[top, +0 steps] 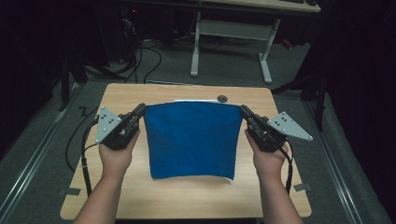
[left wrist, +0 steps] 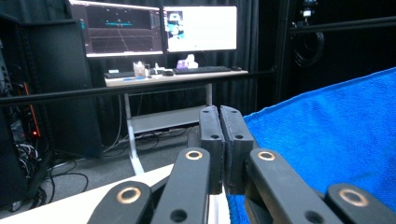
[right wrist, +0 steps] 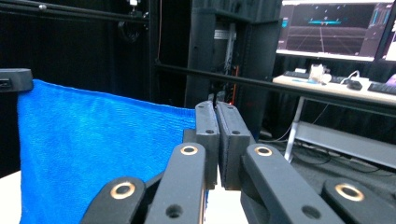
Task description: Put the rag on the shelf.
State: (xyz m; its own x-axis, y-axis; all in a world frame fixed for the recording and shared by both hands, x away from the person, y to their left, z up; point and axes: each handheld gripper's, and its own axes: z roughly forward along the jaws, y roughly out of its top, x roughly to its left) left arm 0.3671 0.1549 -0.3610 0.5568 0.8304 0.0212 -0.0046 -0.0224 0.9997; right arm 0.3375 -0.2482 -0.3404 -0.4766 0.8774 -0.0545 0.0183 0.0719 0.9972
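A blue cloth [top: 191, 140] hangs stretched between the two grippers over the wooden table [top: 187, 198], with its lower edge lying on the tabletop. My left gripper [top: 141, 110] pinches the cloth's far left corner. In the left gripper view its jaws [left wrist: 219, 112] are pressed together, and the cloth [left wrist: 327, 135] spreads off to the right. My right gripper [top: 243, 111] holds the far right corner. Its jaws [right wrist: 216, 106] are likewise closed, and the cloth [right wrist: 93, 149] runs left to the other gripper's tip [right wrist: 14, 79]. A white edge [top: 196, 100] peeks out behind the cloth's top.
A small dark round object [top: 222, 98] lies near the table's far edge. Beyond the table stands a white-legged desk [top: 233, 32] with monitors [left wrist: 159, 28] and a keyboard. Cables trail on the grey floor [top: 149, 60] at the back left.
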